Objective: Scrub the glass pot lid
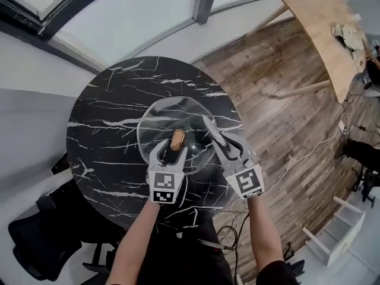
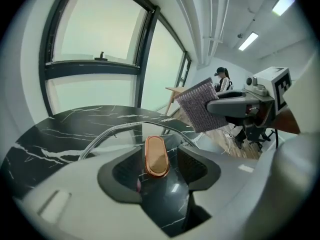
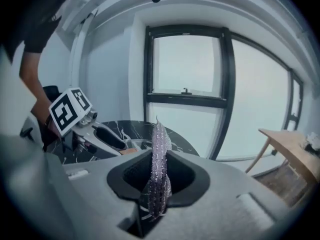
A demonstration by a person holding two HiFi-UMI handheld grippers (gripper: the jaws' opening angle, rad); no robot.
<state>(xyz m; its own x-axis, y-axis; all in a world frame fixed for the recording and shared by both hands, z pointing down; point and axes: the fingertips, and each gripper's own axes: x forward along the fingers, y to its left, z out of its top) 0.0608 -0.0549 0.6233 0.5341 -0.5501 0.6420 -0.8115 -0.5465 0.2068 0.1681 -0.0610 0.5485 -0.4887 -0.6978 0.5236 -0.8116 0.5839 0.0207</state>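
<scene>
A glass pot lid [image 1: 178, 114] with a copper-coloured knob [image 1: 177, 139] lies flat in the middle of a round black marble table [image 1: 101, 135]. My left gripper [image 1: 170, 150] stands open over the lid. The knob [image 2: 156, 156] sits between its pads with a gap on each side. My right gripper [image 1: 224, 144] is shut on a thin purple-grey scrub pad [image 1: 212, 129], held just right of the knob over the lid's right half. In the right gripper view the pad [image 3: 159, 159] stands on edge, pinched between the jaws. The left gripper view shows the pad [image 2: 197, 106] hanging above the lid's rim [image 2: 115, 130].
The table stands next to a window wall [image 1: 119, 16]. A wooden floor [image 1: 285, 117] with cables lies to the right, with a wooden table [image 1: 326, 28] at the far right. Black chairs [image 1: 41, 236] stand at the near left. A person [image 2: 222, 79] sits in the distance.
</scene>
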